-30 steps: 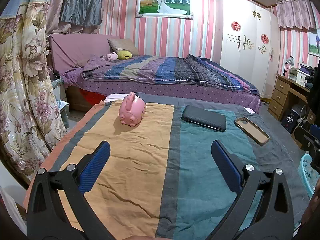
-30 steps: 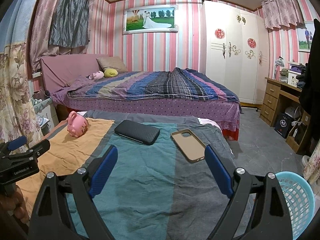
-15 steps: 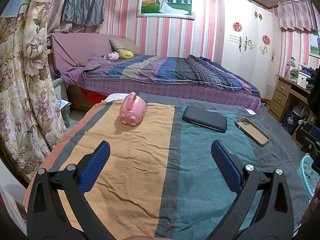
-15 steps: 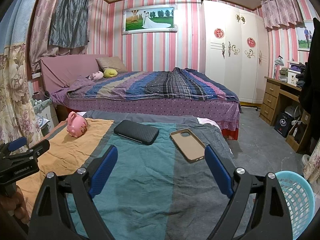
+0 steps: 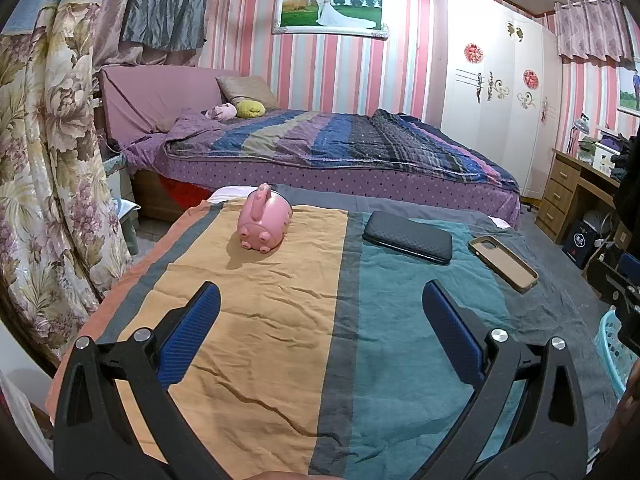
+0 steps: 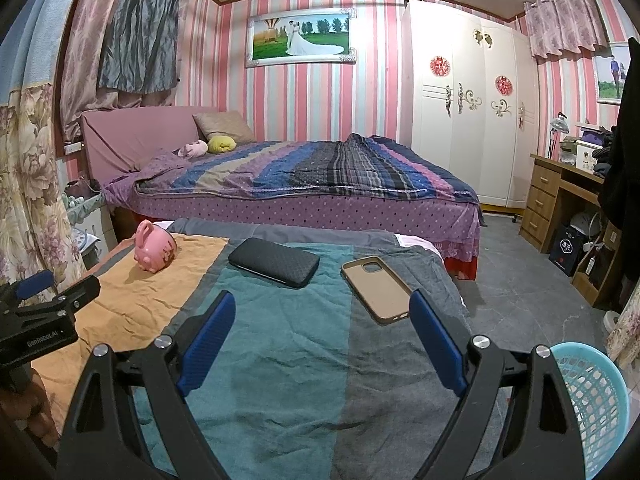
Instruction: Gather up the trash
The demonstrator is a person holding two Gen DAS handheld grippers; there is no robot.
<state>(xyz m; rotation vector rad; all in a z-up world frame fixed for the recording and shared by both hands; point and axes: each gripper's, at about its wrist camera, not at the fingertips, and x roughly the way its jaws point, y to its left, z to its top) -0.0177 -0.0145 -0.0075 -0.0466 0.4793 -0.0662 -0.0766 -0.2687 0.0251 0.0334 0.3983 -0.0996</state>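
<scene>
While hovering over the near bed's striped cover (image 5: 256, 336), taking in the surroundings from largest to smallest: purple-quilted far bed (image 6: 304, 176) lying beyond, white wardrobe (image 6: 464, 104) standing against the striped wall, floral curtain (image 5: 44, 152) hanging close on the left, wooden desk (image 6: 560, 200) sitting at the right, light-blue mesh basket (image 6: 592, 404) standing on the grey floor just beside the cover's right edge. Resting on the cover, well apart from each other: black flat case (image 6: 274, 262) lying across the teal band, tan phone case (image 6: 378, 288) lying face-up on the grey band, pink piggy bank (image 5: 264, 224) tipped on its side on the orange band. Nothing standing between either tool and these items. Left gripper (image 5: 320, 300) gaping wide, blue pads apart, gripping nothing, touching nothing, aimed over the orange and teal bands. Right gripper (image 6: 322, 310) likewise spread wide and empty, its right finger (image 6: 436, 340) overlapping the tan phone case's near corner in view, contact not discernible. Seeing open cloth ahead of both tools, the cover's far edge dropping toward the far bed, bare floor opening to the right.
</scene>
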